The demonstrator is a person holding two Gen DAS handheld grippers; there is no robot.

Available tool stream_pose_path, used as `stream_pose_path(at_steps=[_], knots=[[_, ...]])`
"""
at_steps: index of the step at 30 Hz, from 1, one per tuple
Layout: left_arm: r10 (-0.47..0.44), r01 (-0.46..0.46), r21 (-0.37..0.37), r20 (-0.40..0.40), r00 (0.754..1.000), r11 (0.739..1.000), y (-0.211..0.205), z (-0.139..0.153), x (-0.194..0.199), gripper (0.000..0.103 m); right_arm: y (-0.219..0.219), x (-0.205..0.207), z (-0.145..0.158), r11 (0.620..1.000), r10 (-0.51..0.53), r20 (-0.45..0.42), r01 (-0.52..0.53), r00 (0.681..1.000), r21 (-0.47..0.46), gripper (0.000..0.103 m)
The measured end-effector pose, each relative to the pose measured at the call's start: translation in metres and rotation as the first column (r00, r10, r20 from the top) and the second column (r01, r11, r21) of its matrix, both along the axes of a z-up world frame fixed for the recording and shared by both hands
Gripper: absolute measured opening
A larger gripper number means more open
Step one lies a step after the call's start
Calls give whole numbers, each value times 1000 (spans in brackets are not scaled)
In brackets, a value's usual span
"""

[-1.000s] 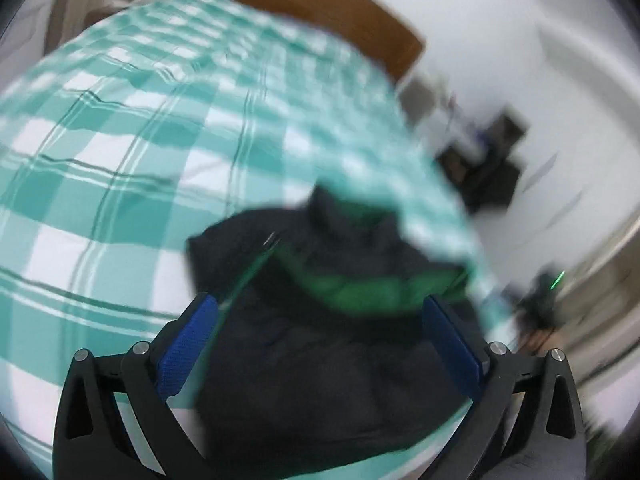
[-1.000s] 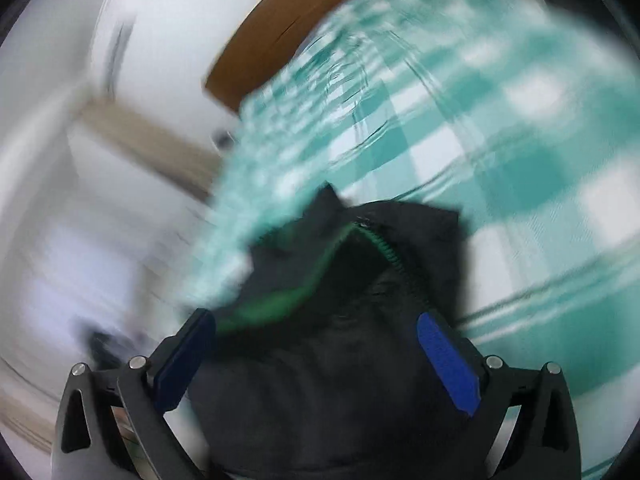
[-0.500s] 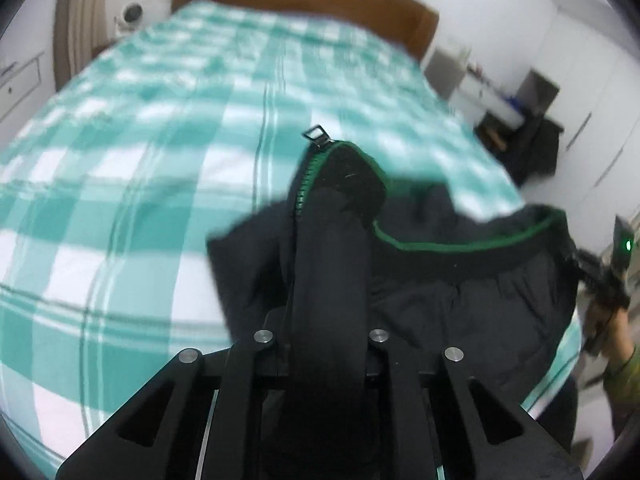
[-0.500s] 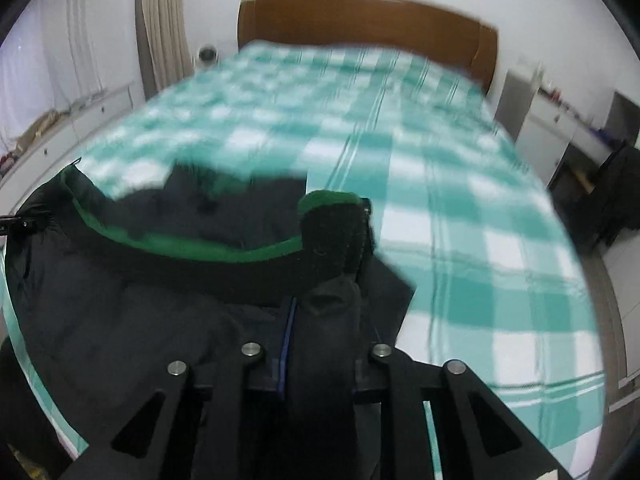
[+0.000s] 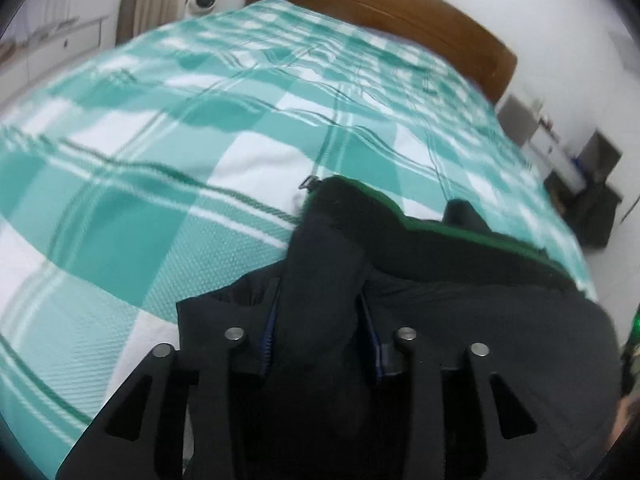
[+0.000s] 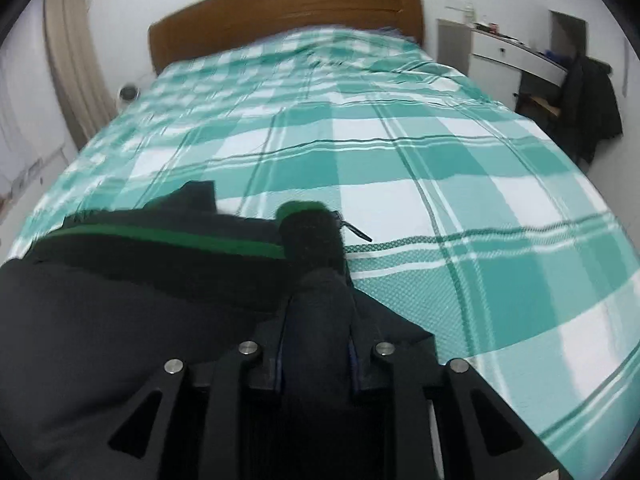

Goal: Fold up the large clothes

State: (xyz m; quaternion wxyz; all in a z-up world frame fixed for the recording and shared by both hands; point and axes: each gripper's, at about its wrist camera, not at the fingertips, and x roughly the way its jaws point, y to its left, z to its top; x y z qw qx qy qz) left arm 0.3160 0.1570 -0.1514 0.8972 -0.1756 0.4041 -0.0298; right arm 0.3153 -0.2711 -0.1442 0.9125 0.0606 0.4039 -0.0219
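Note:
A black jacket with green lining (image 5: pixel 480 320) hangs between my two grippers over the near end of the bed. My left gripper (image 5: pixel 322 344) is shut on one corner of its zip edge, and a metal zip pull (image 5: pixel 310 182) sticks out past the bunched cloth. My right gripper (image 6: pixel 316 344) is shut on the other corner of the jacket (image 6: pixel 120 300), where another zip pull (image 6: pixel 356 232) shows. The green trim runs stretched between the two grips. The fingertips are buried in cloth.
The bed has a teal and white checked cover (image 6: pixel 440 160) and a brown wooden headboard (image 6: pixel 280 12). A white dresser (image 6: pixel 512 56) and a chair with a dark coat (image 6: pixel 588 104) stand at the right. Curtains (image 6: pixel 72 72) hang at the left.
Both grippers were open over the bunched jacket a second ago. They have closed on its two corners and pulled apart, spreading the jacket across the near end of the bed.

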Motion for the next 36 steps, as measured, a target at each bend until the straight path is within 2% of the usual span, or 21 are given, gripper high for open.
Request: stream_pose_path(at_steps=[9, 18, 36], knots=[[6, -5, -56, 19, 1000, 998, 1, -17, 1, 42, -2, 11, -19, 999, -32, 7, 31, 999, 28, 26], [8, -5, -109, 28, 1000, 994, 6, -24, 4, 43, -3, 11, -23, 998, -35, 8, 35, 999, 46, 27], [9, -5, -141, 28, 1000, 990, 9, -28, 7, 43, -8, 12, -27, 995, -38, 15, 36, 999, 92, 28]])
